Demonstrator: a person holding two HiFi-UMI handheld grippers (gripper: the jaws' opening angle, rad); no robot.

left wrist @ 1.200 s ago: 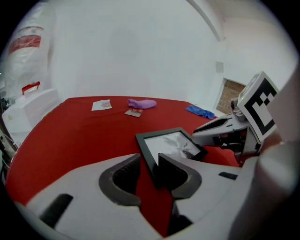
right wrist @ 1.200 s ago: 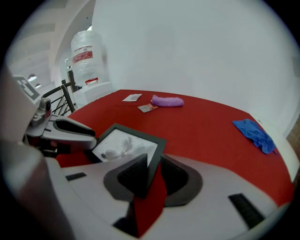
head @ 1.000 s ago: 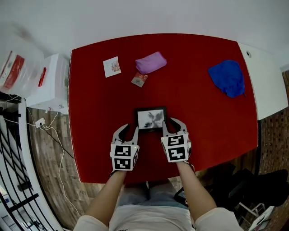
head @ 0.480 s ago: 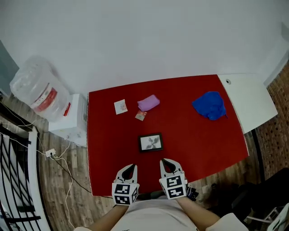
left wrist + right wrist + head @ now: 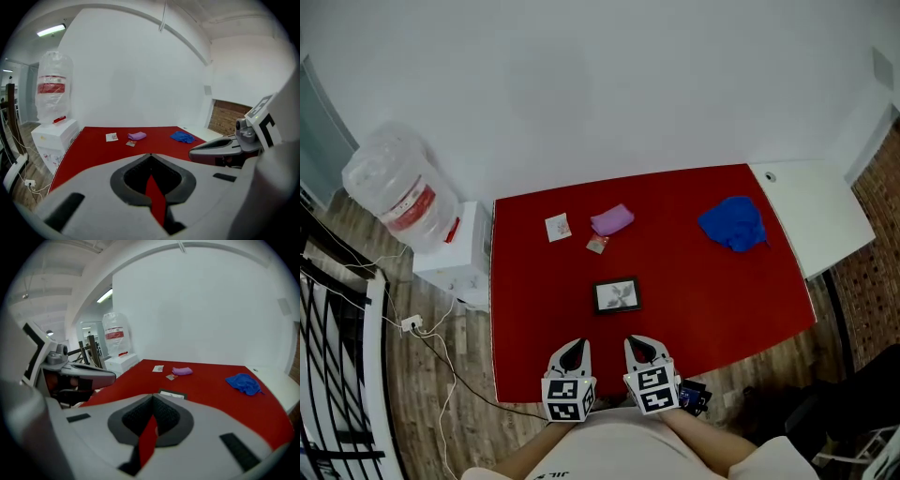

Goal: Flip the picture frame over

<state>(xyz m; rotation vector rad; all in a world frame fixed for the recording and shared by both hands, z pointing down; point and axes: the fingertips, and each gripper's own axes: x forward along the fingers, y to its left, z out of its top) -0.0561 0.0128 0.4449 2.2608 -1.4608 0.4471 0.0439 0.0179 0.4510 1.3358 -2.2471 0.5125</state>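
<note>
A small black picture frame (image 5: 617, 295) lies flat near the middle of the red table (image 5: 722, 291), its picture side up; its far edge shows as a strip (image 5: 172, 394) in the right gripper view. My left gripper (image 5: 575, 350) and right gripper (image 5: 638, 345) hang side by side at the table's near edge, well short of the frame. Both are shut with nothing between their jaws. In the left gripper view the tip (image 5: 150, 154) hides the frame. In the right gripper view the tip (image 5: 153, 395) points toward it.
At the back of the table lie a purple pouch (image 5: 611, 220), a small packet (image 5: 597, 244), a card (image 5: 558, 227) and a blue cloth (image 5: 734, 223). A white side table (image 5: 811, 211) adjoins on the right. A water dispenser (image 5: 455, 258) with a bottle (image 5: 398, 192) stands left.
Both grippers have pulled back from the sides of the frame to the table's near edge and closed. The head view has risen and now takes in the whole table.
</note>
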